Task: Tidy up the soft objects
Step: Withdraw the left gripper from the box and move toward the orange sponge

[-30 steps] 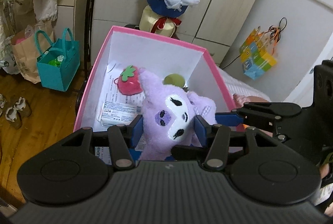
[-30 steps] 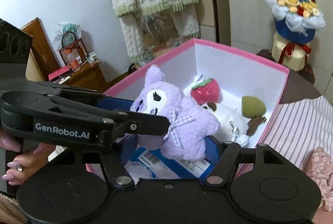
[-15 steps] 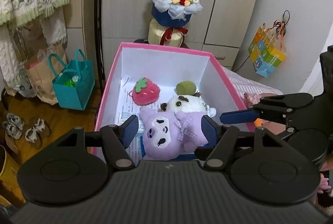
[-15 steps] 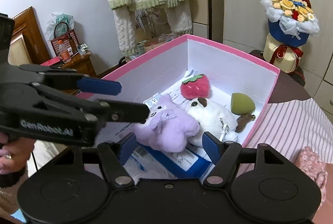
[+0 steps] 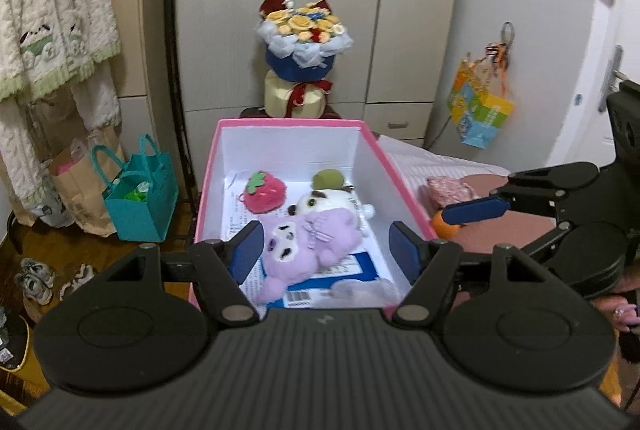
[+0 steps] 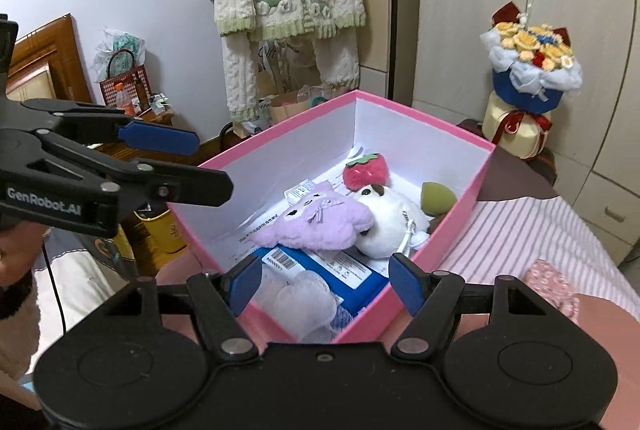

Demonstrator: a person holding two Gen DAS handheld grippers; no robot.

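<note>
Lying in the pink box, the purple plush is released; left tool opening, right tool open and empty.

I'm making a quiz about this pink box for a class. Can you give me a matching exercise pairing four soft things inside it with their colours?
Things:
1. round strawberry plush
2. big-eared character plush
3. panda-faced plush
4. egg-shaped sponge

Colours:
A. olive green
B. white with dark ears
C. red with a green leaf
D. pale purple

Pairs: 1-C, 2-D, 3-B, 4-A
</note>
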